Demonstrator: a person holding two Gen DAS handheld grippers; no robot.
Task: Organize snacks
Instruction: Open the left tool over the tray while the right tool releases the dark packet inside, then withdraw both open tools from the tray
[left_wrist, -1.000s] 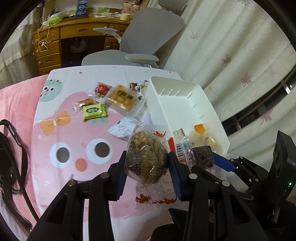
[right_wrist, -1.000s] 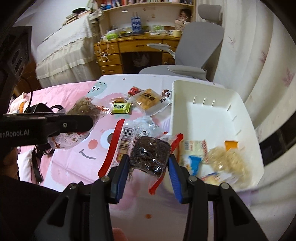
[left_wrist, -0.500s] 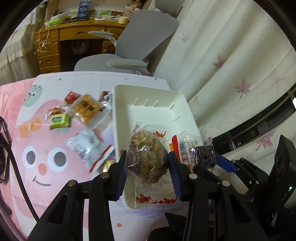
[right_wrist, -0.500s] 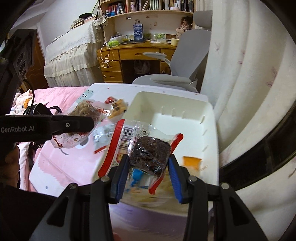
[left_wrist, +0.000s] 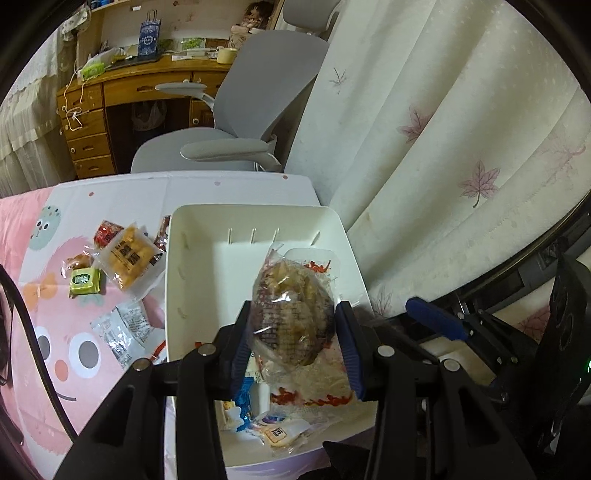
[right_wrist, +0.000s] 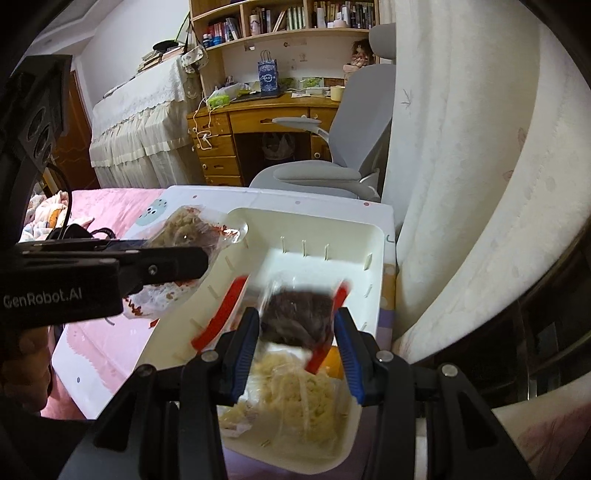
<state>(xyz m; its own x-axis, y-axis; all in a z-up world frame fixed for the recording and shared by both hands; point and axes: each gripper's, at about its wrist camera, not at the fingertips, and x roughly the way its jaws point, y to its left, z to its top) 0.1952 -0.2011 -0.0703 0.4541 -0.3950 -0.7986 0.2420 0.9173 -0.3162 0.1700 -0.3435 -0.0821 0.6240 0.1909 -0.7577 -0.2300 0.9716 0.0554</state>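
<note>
My left gripper (left_wrist: 293, 334) is shut on a clear bag holding a brown crumbly pastry (left_wrist: 291, 310), held over the near half of the white bin (left_wrist: 177, 266). My right gripper (right_wrist: 297, 332) is shut on a dark brown cake in a red-edged clear wrapper (right_wrist: 297, 314), also held above the bin (right_wrist: 373, 266), blurred by motion. The left gripper and its pastry bag (right_wrist: 184, 229) show at the left of the right wrist view. Several wrapped snacks lie in the bin's near end, among them a pale shredded snack bag (right_wrist: 299, 398) and a blue packet (left_wrist: 243, 402).
Loose snacks stay on the pink cartoon mat (left_wrist: 74, 332): an orange cracker pack (left_wrist: 127, 256), a green packet (left_wrist: 85, 280), a red one (left_wrist: 107, 232), a silver one (left_wrist: 123, 332). A grey office chair (left_wrist: 240, 129) and wooden desk stand behind. A curtain (left_wrist: 443, 147) hangs right.
Both grippers have moved right, from above the mat to above the bin, each still holding its snack. The right one's wrapper is blurred and sits lower over the bin.
</note>
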